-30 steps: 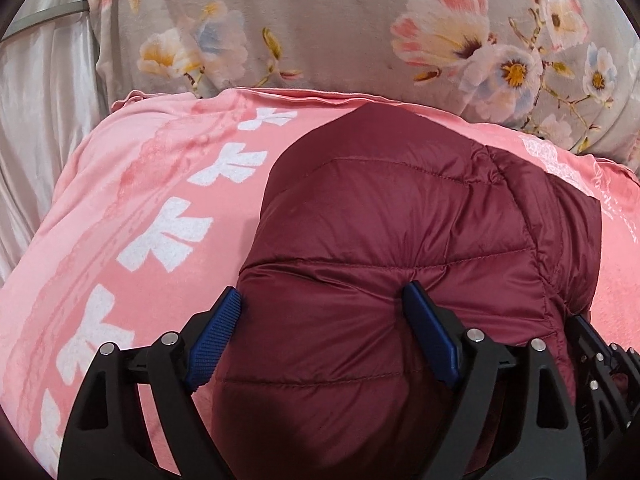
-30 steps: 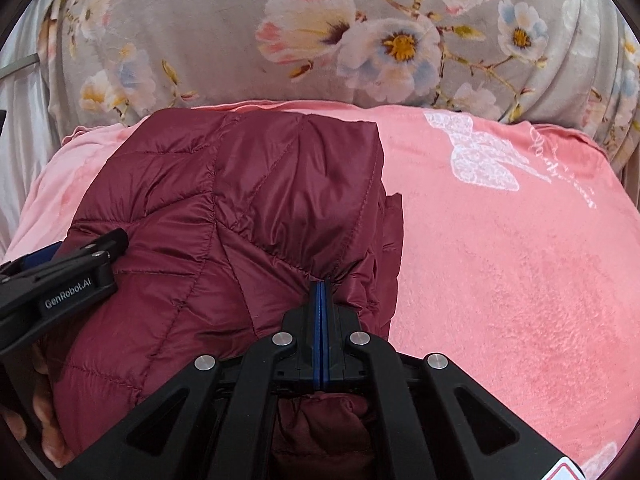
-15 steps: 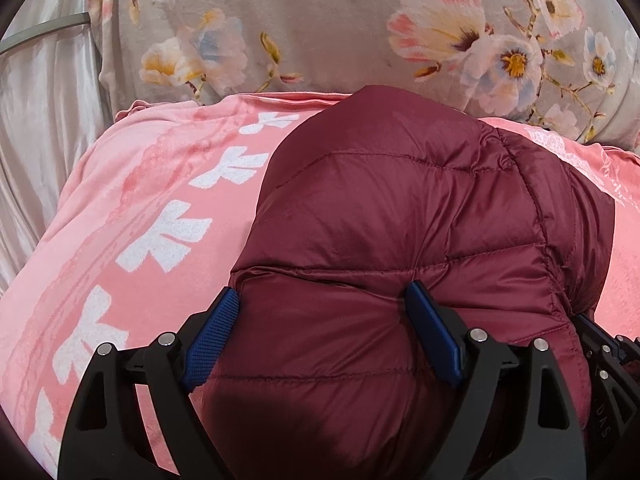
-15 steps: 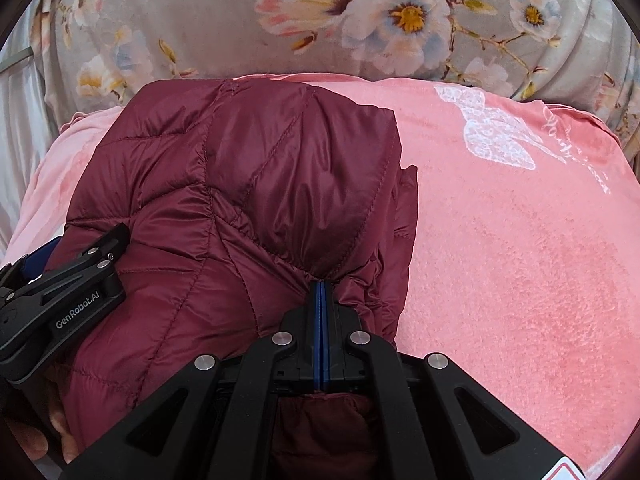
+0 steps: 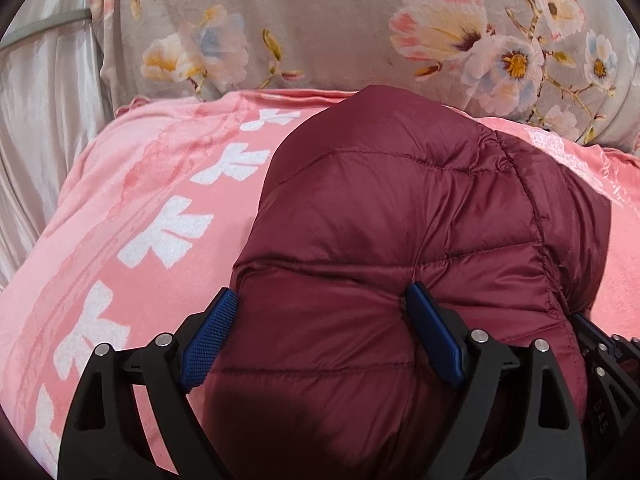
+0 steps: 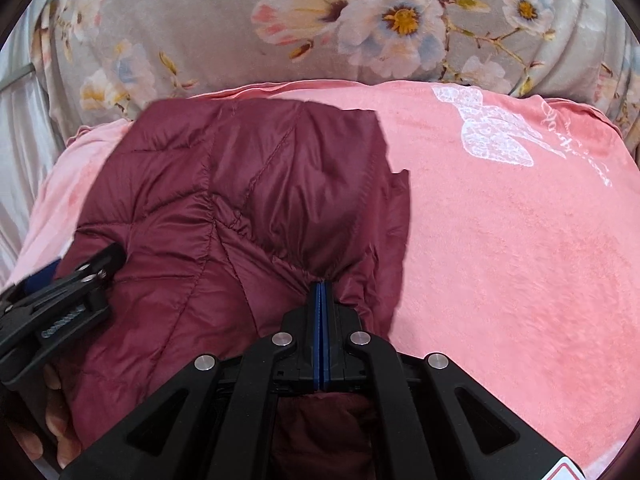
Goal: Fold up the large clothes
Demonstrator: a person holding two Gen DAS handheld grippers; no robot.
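Note:
A maroon quilted puffer jacket [image 5: 400,220] lies folded into a thick bundle on a pink blanket [image 5: 140,220]. It also shows in the right wrist view [image 6: 240,200]. My left gripper [image 5: 320,308] is spread wide, its blue pads on either side of the bundle's near end; how firmly they press I cannot tell. My right gripper [image 6: 322,286] is shut on a bunched edge of the jacket at the bundle's right side. The left gripper shows at the left of the right wrist view [image 6: 68,296].
The pink blanket has white patterns [image 5: 168,236] and a white butterfly print [image 6: 492,132]. A grey floral cover [image 5: 360,20] lies beyond it, also in the right wrist view [image 6: 320,12]. Pale satin fabric [image 5: 40,120] is at the far left.
The jacket bundle has moved away from me toward the floral cover, carried by both grippers. The grips have not changed.

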